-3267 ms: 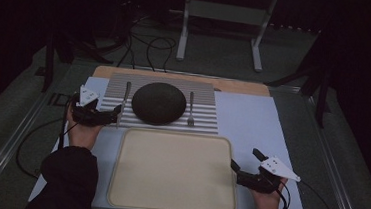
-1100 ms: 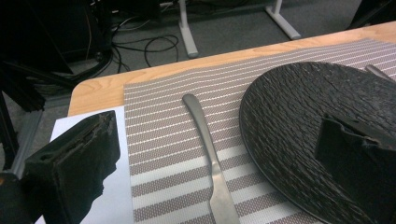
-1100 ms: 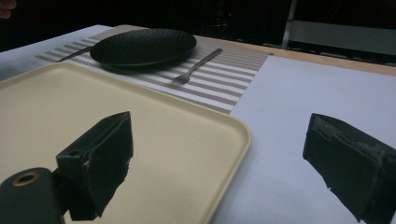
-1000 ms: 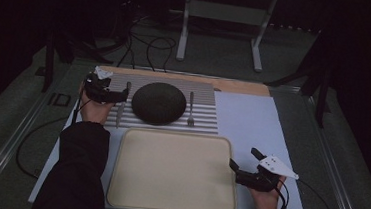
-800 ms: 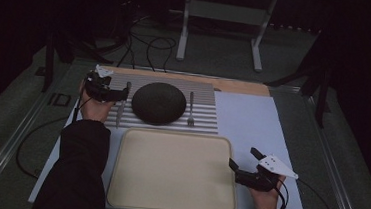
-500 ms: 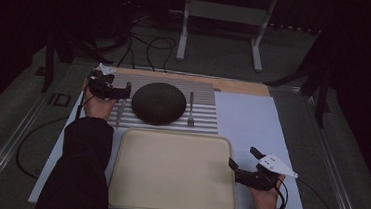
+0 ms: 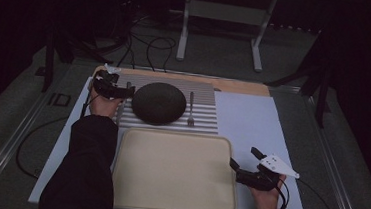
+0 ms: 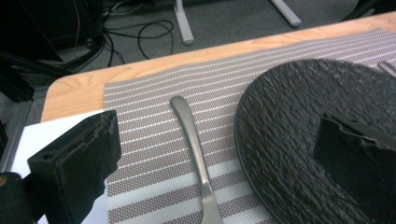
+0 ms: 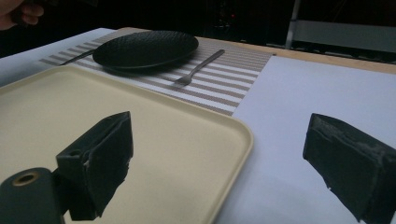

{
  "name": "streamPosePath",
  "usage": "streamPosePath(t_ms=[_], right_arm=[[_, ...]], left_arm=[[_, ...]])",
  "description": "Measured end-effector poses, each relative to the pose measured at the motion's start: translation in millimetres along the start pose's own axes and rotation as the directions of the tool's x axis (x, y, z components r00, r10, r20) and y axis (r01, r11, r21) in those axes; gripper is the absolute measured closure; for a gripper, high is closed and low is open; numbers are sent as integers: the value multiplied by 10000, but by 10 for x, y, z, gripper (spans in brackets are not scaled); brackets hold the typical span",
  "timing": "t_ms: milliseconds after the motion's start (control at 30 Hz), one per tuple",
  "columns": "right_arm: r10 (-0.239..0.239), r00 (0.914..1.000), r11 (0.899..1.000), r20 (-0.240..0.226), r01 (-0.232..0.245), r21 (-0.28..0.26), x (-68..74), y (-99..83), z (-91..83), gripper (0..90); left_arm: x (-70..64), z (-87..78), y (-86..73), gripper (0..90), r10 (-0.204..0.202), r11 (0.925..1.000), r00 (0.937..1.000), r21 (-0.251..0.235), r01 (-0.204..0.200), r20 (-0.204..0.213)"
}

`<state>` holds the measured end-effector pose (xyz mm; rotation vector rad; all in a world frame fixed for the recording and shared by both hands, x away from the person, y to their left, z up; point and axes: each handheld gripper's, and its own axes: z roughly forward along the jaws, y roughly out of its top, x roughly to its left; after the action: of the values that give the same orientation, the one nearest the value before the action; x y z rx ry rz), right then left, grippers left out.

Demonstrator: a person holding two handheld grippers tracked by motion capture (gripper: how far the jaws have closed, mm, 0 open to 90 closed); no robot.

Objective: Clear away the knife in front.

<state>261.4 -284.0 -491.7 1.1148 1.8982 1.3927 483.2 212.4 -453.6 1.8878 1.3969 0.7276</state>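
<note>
The left gripper [image 7: 124, 92] is held with its jaws spread over the handle of the metal utensil [image 8: 196, 154], which lies flat on the striped placemat [image 8: 149, 154] just beside the dark plate [image 8: 299, 140] on the worktop. A clean pick would be favoured if the jaws were lowered squarely astride the thin handle, clear of the plate's rim, and closed only once both reach the mat. The right gripper [image 7: 235, 168], jaws likewise spread and holding nothing, is poised at the right edge of the cream tray [image 7: 173, 174], which could be steadied there.
</note>
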Motion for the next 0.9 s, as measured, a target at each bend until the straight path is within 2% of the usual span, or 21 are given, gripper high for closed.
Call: streamPosePath(t_ms=[267, 400, 500, 600, 700, 833, 900], right_arm=[[9, 10000, 10000, 59, -9, 8, -17, -15, -20, 83], [50, 9999, 10000, 116, -50, 19, -29, -20, -30, 83], [57, 9999, 10000, 122, -57, 29, -34, -26, -26, 83], [45, 9999, 10000, 106, -46, 36, -31, -26, -28, 83], [70, 9999, 10000, 78, -71, 20, -33, -26, -31, 83], [82, 10000, 9999, 57, -82, 65, -35, -26, -24, 83], [63, 10000, 9999, 42, -63, 79, -33, -26, -19, 83]], left_arm=[[52, 113, -33, 31, -54, 9990, 10000, 435, 56, -47], [99, 143, -50, 39, -294, 9979, 9995, 567, 300, -115], [94, 175, -59, 41, -256, 9972, 9996, 705, 260, -79], [95, 209, -67, 43, -405, 9959, 9992, 803, 406, -34], [98, 237, -68, 65, -606, 9942, 9979, 879, 622, -211], [128, 281, -49, 81, -908, 9901, 9958, 1063, 914, -99], [115, 321, -38, 84, -756, 9889, 9970, 1272, 772, -179]])
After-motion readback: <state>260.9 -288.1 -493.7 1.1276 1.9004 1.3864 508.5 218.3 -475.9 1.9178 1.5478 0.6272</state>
